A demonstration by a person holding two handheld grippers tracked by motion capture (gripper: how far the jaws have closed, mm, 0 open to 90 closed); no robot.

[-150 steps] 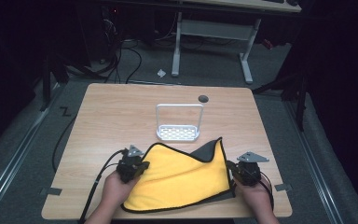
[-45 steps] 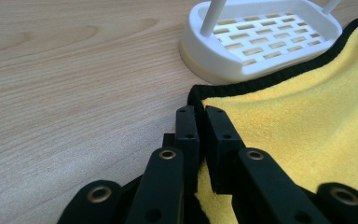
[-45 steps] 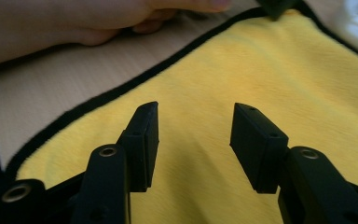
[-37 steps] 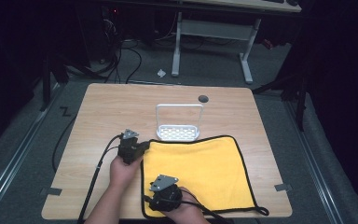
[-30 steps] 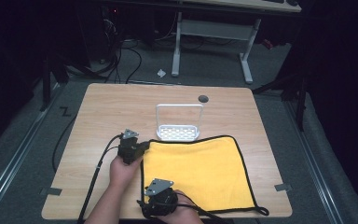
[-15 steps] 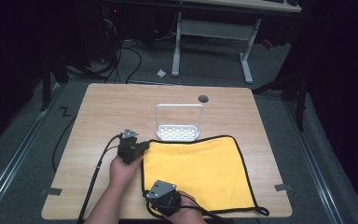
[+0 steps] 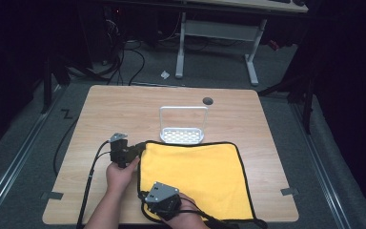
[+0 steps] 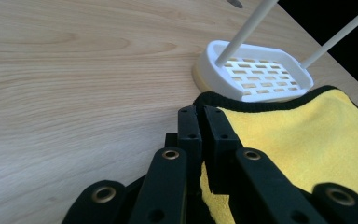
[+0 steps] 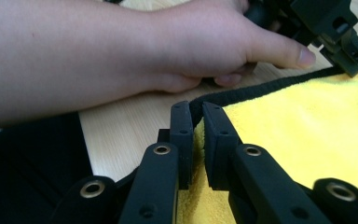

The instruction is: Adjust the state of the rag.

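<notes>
My right tool point(image 7: 161, 204), nearest me at the front edge of the desk point(image 7: 124, 109), has just clamped down: a second ago its jaws stood wide over the near left corner of the yellow cloth point(image 7: 195, 176), and now they have pinched the black-trimmed hem there, as the right gripper view point(image 9: 195, 122) shows with yellow fabric squeezed between the two black jaws. A little farther off, my left tool point(image 7: 136, 150) holds the far left corner of the same cloth; in the left gripper view point(image 8: 200, 126) its jaws are closed on the black border with the cloth running off to the right. Its grip has tightened only slightly in the last second. So the change is that I now hold both left corners of the cloth, where before only the far one was held. The cloth itself lies flat and spread open on the right half of the desk, its far edge just beside the white slotted dish point(image 7: 183, 136) with the wire handle. I judge this sets me up to lift the left edge and fold it across toward the right, and the right hand seems to be starting to rise.
</notes>
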